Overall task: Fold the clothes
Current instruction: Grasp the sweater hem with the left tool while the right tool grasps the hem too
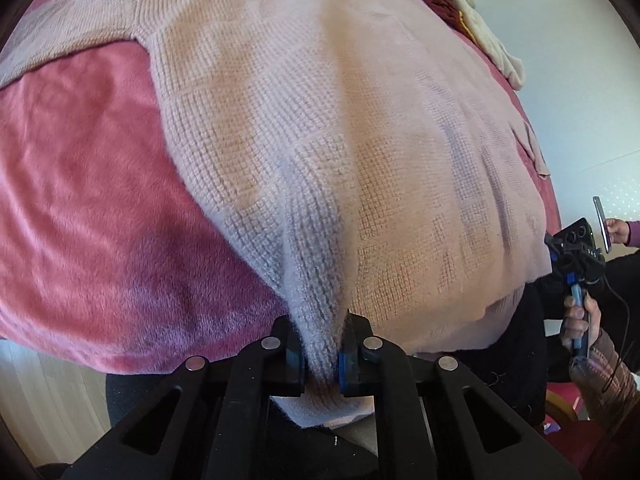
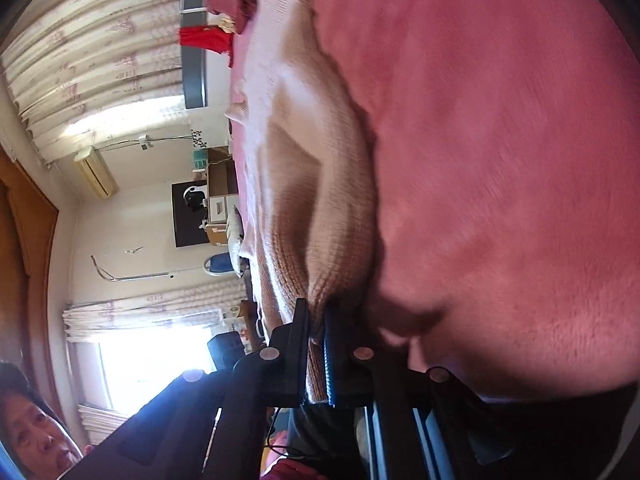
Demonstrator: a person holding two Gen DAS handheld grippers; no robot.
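Note:
A pale pink knitted sweater [image 1: 320, 112] lies spread on a rose plush blanket [image 1: 80, 200]. My left gripper [image 1: 322, 356] is shut on the sweater's near hem, and the knit bunches into a ridge that runs up from the pads. In the right wrist view, which is rolled on its side, the same sweater [image 2: 320, 184] lies along the blanket [image 2: 500, 160], and my right gripper [image 2: 318, 344] is shut on another part of its edge. The right gripper [image 1: 576, 252] also shows at the right rim of the left wrist view, held in a hand.
A pile of dark red, yellow and cream clothes [image 1: 460, 12] lies at the far end of the bed. A person sits beside the bed, and a hand [image 1: 618, 230] holds a phone. Curtains [image 2: 92, 60], a window and a wall unit lie beyond.

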